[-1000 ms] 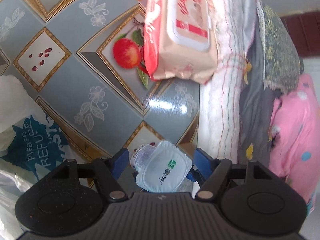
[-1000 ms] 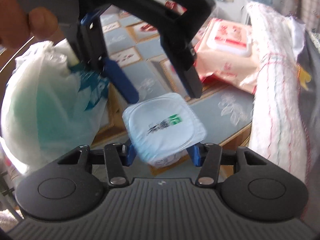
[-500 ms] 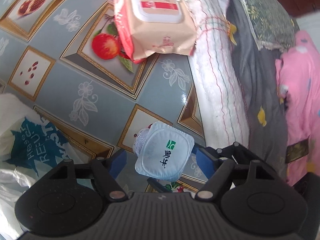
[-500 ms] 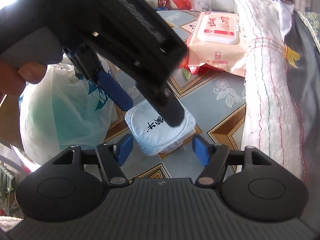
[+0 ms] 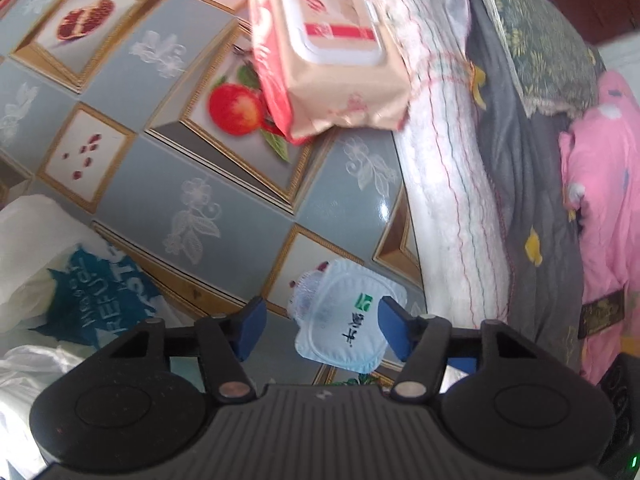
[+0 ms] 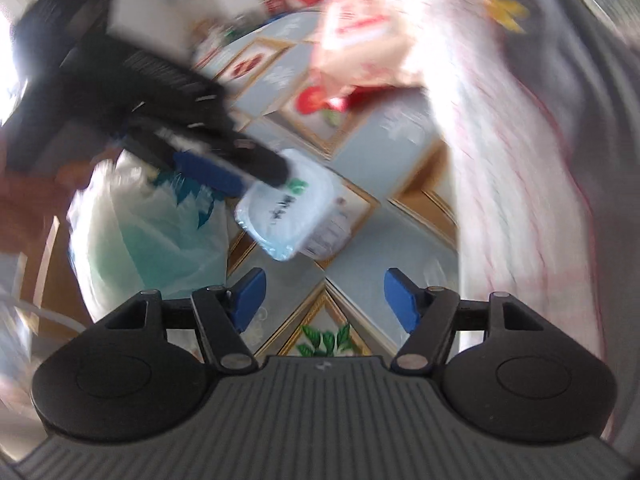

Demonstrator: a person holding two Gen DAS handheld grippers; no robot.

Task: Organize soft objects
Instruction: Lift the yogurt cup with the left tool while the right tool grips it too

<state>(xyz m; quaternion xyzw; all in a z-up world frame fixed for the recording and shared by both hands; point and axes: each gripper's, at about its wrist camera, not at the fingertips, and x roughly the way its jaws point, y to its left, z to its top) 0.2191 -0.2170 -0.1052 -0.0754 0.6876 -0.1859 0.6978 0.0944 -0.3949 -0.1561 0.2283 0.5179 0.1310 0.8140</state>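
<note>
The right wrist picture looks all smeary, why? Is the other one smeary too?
Right wrist view: heavy motion blur smears the wipes pack and rolled towel, with glare whitening the top; the yogurt cup stays fairly readable. Left wrist view: much sharper, only the wipes pack slightly soft, and fisheye bending curves the tablecloth pattern.

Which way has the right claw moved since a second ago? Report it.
Yes. The right claw has backed away across the patterned tablecloth: the yogurt cup, earlier between its fingers, now lies ahead of them.
</note>
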